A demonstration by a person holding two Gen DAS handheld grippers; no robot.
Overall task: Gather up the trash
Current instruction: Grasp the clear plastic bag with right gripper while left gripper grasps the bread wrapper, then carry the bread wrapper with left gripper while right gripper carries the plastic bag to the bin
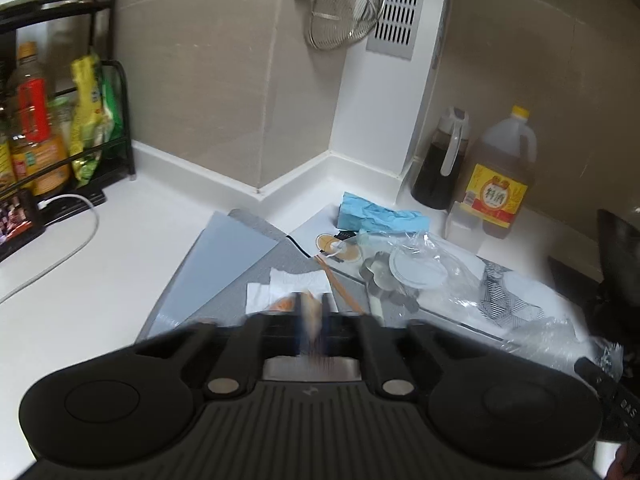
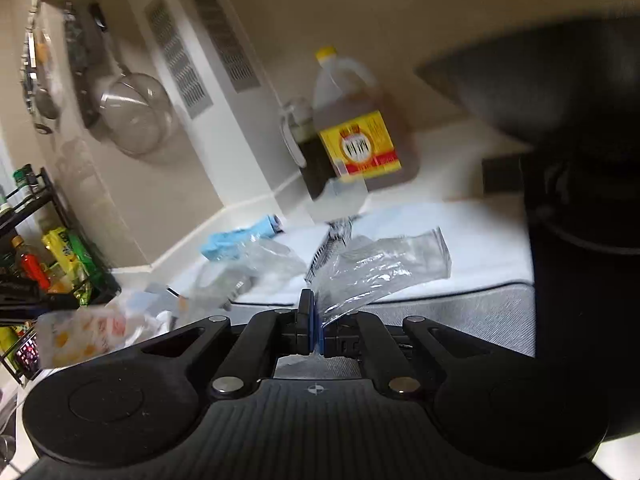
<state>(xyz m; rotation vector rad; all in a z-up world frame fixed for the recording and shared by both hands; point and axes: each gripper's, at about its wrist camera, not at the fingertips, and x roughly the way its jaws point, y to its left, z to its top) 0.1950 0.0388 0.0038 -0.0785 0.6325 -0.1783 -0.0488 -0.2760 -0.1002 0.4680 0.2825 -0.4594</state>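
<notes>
The left gripper (image 1: 314,312) was clamped on a small orange-and-white wrapper (image 1: 311,320), blurred and standing up between the pads, over the grey mat (image 1: 224,264). The right gripper (image 2: 314,320) was pinched on the corner of a clear plastic bag (image 2: 384,266), which hung out to the right above the mat, crinkled and glossy.

For the step in hand, judged to be the lift-off with both pieces, each grip would best be kept firm and the hands raised slowly, since thin film could slip out or tear at a pinched corner. The bag would need to be carried clear of the oil bottle (image 2: 356,128) behind it.

More trash was left on the counter (image 1: 100,280): a crumpled blue paper (image 1: 376,216) by the wall, a white tissue (image 1: 292,284) just ahead of the left gripper, and clear film with a round lid (image 1: 418,266) beside it. In the right view a printed wrapper (image 2: 84,334) was seen at the left, too blurred to tell more.
</notes>
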